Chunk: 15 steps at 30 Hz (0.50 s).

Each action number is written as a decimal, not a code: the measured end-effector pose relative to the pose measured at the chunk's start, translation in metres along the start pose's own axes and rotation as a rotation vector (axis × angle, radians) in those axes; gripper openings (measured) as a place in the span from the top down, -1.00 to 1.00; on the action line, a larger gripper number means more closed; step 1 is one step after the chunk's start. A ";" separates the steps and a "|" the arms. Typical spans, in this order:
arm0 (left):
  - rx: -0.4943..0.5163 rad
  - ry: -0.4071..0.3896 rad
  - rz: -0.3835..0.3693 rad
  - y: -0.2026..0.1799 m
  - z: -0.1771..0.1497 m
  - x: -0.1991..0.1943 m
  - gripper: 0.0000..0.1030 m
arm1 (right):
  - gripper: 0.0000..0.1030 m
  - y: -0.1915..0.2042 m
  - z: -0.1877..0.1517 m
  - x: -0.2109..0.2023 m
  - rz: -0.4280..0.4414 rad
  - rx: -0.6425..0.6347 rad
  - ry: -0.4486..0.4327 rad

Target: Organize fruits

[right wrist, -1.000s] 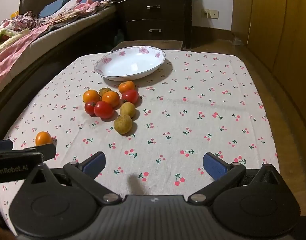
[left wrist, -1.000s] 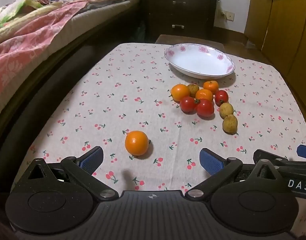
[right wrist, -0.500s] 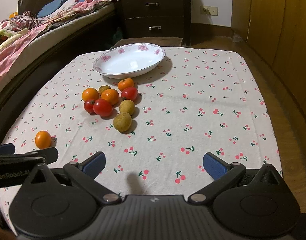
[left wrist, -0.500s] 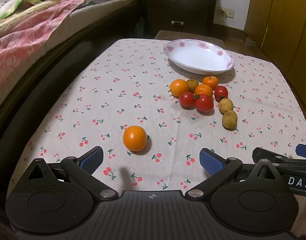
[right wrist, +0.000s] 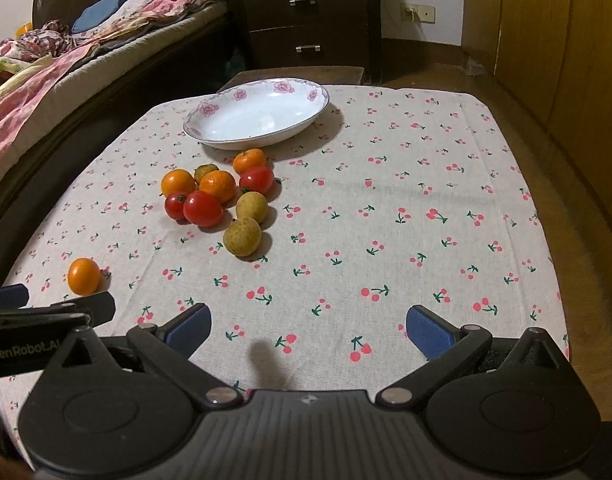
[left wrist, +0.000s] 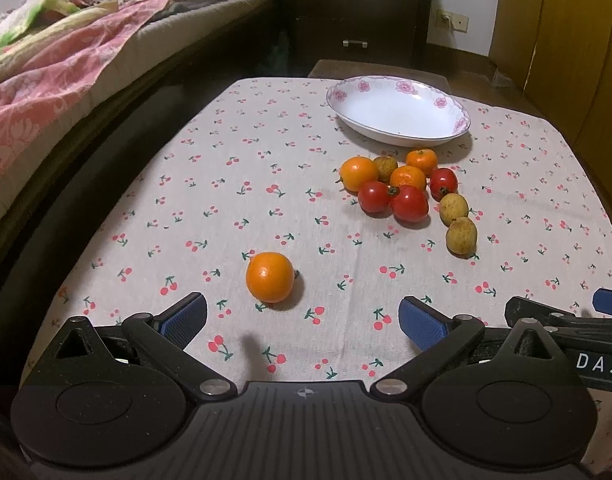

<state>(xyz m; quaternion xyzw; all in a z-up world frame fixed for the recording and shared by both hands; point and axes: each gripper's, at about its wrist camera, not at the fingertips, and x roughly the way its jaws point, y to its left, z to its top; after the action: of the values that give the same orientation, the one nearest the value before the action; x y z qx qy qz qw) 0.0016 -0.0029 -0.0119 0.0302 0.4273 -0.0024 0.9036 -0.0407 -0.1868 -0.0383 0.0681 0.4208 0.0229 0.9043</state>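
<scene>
A lone orange (left wrist: 270,277) lies on the cherry-print tablecloth (left wrist: 233,208) just ahead of my open, empty left gripper (left wrist: 301,320). It also shows in the right wrist view (right wrist: 84,276). A cluster of oranges, red tomatoes and yellow-brown fruits (left wrist: 402,192) lies further off, in front of an empty white floral dish (left wrist: 398,110). In the right wrist view the cluster (right wrist: 217,196) and the dish (right wrist: 257,114) sit ahead to the left. My right gripper (right wrist: 308,330) is open and empty above the near cloth.
A bed with pink bedding (left wrist: 65,64) runs along the left side. A dark dresser (right wrist: 314,20) stands behind the table. Wooden cabinets (right wrist: 566,40) line the right. The table's right edge (right wrist: 546,208) drops to the floor.
Both grippers have drawn back slightly and tilted; the fruits and dish appear a little lower and further off. Nothing on the table has moved.
</scene>
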 end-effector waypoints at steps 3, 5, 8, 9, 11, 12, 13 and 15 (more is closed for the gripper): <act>0.000 0.000 0.000 0.000 0.000 0.000 -0.99 | -1.00 0.000 0.000 0.001 0.000 -0.001 0.001; 0.001 0.000 0.000 0.000 0.000 0.000 -0.99 | -1.00 0.000 0.000 0.001 0.000 -0.001 0.001; 0.002 -0.001 0.000 0.001 0.000 0.000 -0.99 | -1.00 0.001 -0.001 0.001 0.000 0.000 0.001; 0.002 -0.001 0.000 0.001 0.000 0.001 -0.99 | -1.00 0.001 -0.001 0.001 0.000 0.000 0.002; 0.002 0.000 0.000 0.001 0.000 0.001 -0.99 | -1.00 0.001 0.000 0.001 0.000 -0.001 0.002; 0.002 0.000 0.001 0.001 0.000 0.001 -0.99 | -1.00 0.001 0.000 0.001 0.000 -0.001 0.002; 0.002 -0.001 0.001 0.001 0.000 0.001 -0.98 | -1.00 0.000 0.000 0.001 0.000 0.000 0.002; 0.003 -0.001 0.002 0.001 -0.001 0.001 -0.98 | -1.00 0.001 -0.001 0.002 0.000 -0.001 0.003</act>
<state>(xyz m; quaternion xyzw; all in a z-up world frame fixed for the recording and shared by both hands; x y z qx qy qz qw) 0.0019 -0.0017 -0.0129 0.0323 0.4270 -0.0021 0.9037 -0.0404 -0.1856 -0.0402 0.0674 0.4221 0.0234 0.9037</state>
